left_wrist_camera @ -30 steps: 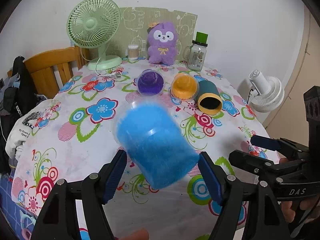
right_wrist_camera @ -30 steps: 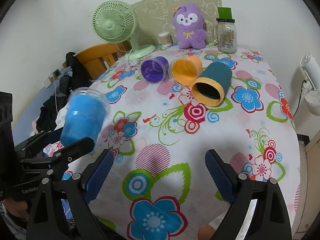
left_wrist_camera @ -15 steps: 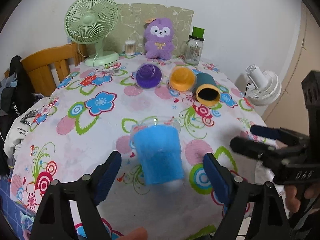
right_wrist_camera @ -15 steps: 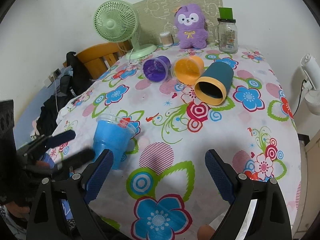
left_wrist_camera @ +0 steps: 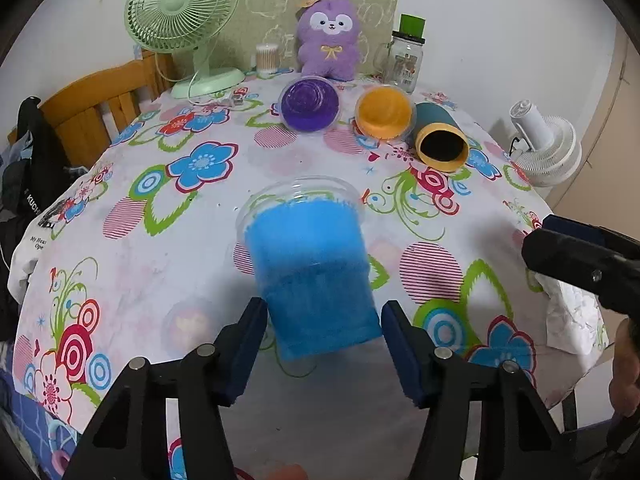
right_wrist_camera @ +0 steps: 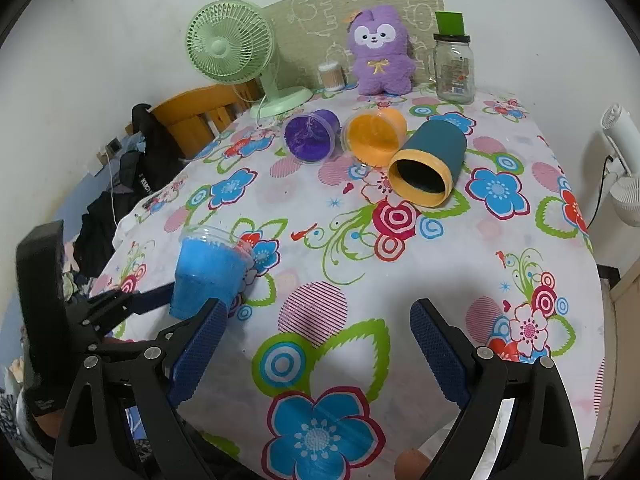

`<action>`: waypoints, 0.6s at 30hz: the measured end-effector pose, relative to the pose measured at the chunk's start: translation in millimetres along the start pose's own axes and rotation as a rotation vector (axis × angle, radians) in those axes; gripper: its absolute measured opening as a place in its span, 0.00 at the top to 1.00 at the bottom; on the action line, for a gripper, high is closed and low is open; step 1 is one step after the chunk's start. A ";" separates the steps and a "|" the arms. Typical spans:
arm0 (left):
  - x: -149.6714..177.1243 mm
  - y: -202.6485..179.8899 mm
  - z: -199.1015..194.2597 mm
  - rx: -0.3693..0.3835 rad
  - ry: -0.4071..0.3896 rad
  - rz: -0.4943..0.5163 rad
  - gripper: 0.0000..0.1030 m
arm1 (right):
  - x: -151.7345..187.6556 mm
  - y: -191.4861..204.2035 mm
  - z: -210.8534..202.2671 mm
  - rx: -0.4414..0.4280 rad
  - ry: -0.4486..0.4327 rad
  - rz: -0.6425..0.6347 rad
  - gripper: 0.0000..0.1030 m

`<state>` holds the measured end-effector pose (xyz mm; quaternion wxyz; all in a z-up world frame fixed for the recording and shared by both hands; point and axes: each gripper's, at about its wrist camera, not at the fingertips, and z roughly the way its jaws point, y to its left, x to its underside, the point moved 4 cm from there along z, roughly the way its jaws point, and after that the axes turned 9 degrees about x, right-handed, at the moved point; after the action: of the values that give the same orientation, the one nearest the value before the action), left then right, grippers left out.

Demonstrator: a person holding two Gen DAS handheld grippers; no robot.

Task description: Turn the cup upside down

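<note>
A clear plastic cup with blue fill sits between the pads of my left gripper, with its wide clear rim towards the table and its narrow end towards the camera. The pads press its sides near the narrow end. In the right wrist view the same cup shows at the left with the left gripper's fingers around it. My right gripper is open and empty above the tablecloth near the front edge. A purple cup, an orange cup and a teal cup lie on their sides further back.
A floral tablecloth covers the round table. At the back stand a green fan, a purple plush toy, a glass jar and a cotton swab tub. A wooden chair is at left, a white fan at right.
The left gripper let go of the blue cup, stood off from it on the table, then closed in again on its narrow end. The right gripper has stayed still.
</note>
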<state>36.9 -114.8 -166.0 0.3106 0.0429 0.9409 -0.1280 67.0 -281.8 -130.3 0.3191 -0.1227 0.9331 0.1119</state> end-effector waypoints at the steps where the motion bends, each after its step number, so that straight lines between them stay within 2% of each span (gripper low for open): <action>1: 0.2 0.6 -0.3 0.002 0.000 -0.004 0.41 | -0.1 -0.4 0.4 -0.001 0.001 0.002 0.08; 9: 0.2 0.0 -2.3 0.009 -0.008 0.001 0.42 | 0.1 1.6 2.4 -0.008 0.005 -0.001 0.08; 18: -26.4 -0.2 -39.6 0.010 -0.102 0.022 0.44 | -3.3 2.7 -1.2 -0.015 -0.011 0.004 0.08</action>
<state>35.3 -104.4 -119.5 0.3592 0.0482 0.9227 -0.1311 68.1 -279.1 -126.9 0.3229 -0.1227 0.9307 0.1204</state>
